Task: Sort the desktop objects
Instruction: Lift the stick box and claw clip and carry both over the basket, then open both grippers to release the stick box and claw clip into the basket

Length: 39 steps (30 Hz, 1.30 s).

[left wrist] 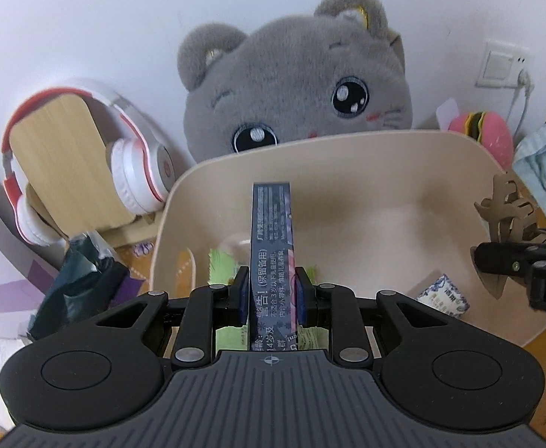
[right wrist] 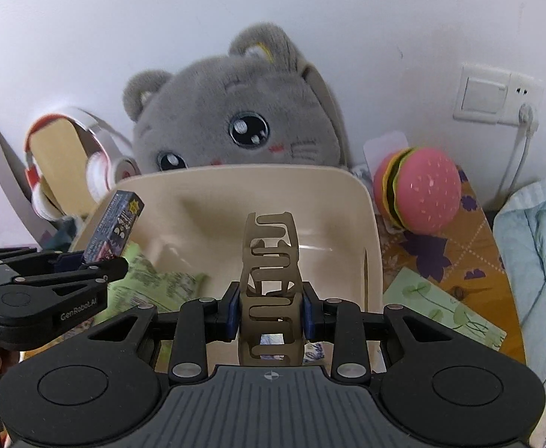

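Observation:
My left gripper [left wrist: 271, 295] is shut on a dark blue printed box [left wrist: 272, 246] and holds it over the beige plastic bin [left wrist: 347, 153]. My right gripper [right wrist: 272, 310] is shut on a brown hair claw clip [right wrist: 271, 261] and holds it over the same bin [right wrist: 310, 179]. The left gripper with the box [right wrist: 118, 224] shows at the left of the right wrist view. The claw clip [left wrist: 508, 220] shows at the right edge of the left wrist view. Inside the bin lie a green packet [right wrist: 149, 280] and a small blue-and-white packet [left wrist: 443, 296].
A grey plush cat [left wrist: 295, 89] leans on the wall behind the bin. White and red headphones [left wrist: 131, 160] hang on a wooden stand at the left. A pink burger toy [right wrist: 418, 190], a green card [right wrist: 441, 306] and light blue cloth [right wrist: 534, 261] lie at the right.

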### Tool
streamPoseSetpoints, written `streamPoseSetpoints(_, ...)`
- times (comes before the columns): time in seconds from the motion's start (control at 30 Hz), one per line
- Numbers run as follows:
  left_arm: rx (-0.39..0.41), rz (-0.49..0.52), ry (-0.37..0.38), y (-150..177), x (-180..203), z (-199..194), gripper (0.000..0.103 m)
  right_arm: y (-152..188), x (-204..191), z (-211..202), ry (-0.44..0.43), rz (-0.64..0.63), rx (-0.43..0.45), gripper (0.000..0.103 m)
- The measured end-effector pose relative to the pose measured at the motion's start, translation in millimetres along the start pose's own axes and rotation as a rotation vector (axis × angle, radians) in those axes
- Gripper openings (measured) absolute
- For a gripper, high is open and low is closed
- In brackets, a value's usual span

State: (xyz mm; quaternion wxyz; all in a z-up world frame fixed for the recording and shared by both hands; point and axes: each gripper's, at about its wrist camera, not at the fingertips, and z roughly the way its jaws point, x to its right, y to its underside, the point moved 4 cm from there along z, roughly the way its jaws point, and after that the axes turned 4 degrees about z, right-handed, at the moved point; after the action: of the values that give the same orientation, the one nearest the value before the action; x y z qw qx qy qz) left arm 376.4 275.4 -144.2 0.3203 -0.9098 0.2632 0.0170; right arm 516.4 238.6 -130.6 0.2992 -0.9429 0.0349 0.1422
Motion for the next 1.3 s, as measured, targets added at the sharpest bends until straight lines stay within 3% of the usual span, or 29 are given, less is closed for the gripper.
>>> streamPoseSetpoints(0.23, -0.056, 0.01, 0.012, 3.4, 11.6, 20.6, 0.024, 11.8, 4.9, 28.6, 0.048, -0.014, -0.083, 0.029)
streamPoseSetpoints(0.37, -0.04, 0.012, 0.04, 5.4, 13.3, 22.8, 0.026, 17.4, 1.4, 40.6, 0.073, -0.037, -0.112, 0.029)
streamPoseSetpoints(0.4, -0.043, 0.014, 0.055, 6.7, 13.1, 24.1, 0.029, 18.7, 1.0, 43.3, 0.083, -0.037, -0.116, 0.03)
streamPoseSetpoints(0.47, -0.058, 0.014, 0.055, 7.4, 11.7, 27.7, 0.063, 19.4, -2.4, 45.4, 0.107, -0.055, -0.108, 0.03)
streamPoseSetpoints(0.5, -0.062, 0.009, 0.058, 7.9, 10.4, 28.7, 0.069, 19.2, -3.7, 45.9, 0.113, -0.055, -0.108, 0.035)
streamPoseSetpoints(0.6, -0.073, -0.008, 0.08, 10.1, 4.7, 29.2, 0.072, 18.2, -4.2, 44.9, 0.123, -0.034, -0.109, 0.054)
streamPoseSetpoints(0.67, -0.075, -0.005, 0.084, 10.9, 0.4, 26.8, 0.077, 17.9, -4.3, 43.1, 0.14, -0.027, -0.104, 0.073)
streamPoseSetpoints(0.93, -0.03, 0.014, 0.12, 15.9, -25.9, -5.6, 0.081, 18.5, -11.5, 18.0, 0.185, 0.021, -0.077, 0.09)
streamPoseSetpoints(1.17, 0.038, 0.031, 0.144, 20.8, -49.7, -52.1, 0.081, 21.1, -29.5, -31.5, 0.179, 0.023, 0.022, 0.102)
streamPoseSetpoints(1.3, 0.058, 0.05, 0.175, 29.3, -54.4, -70.8, 0.082, 30.0, -36.5, -52.7, 0.166, 0.016, 0.051, 0.103)
